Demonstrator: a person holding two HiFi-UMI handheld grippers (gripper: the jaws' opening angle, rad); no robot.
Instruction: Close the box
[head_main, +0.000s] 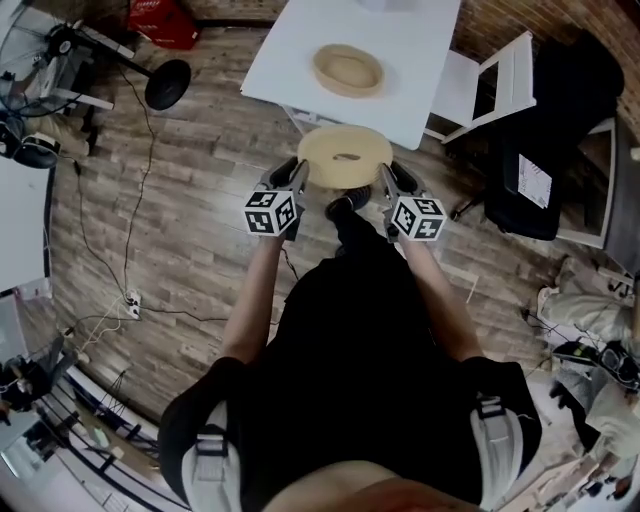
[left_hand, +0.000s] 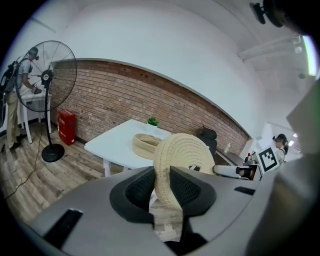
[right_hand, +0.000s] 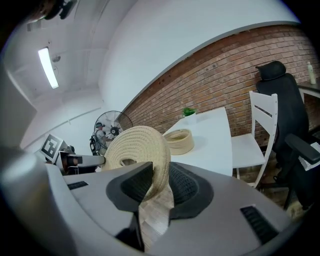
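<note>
While the lid (head_main: 345, 155) bridges left gripper (head_main: 300, 174) and right gripper (head_main: 388, 178), jaws pinch it.

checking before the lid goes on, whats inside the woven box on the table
From the head view the woven box on the white table looks empty: only its woven floor shows. The rim hides its near inner wall.

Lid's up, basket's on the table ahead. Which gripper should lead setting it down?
Neither clearly: the left gripper and right gripper each clamp an opposite edge of the woven lid, and the basket on the white table sits straight ahead, centred between them. I'd carry it forward with both together.
</note>
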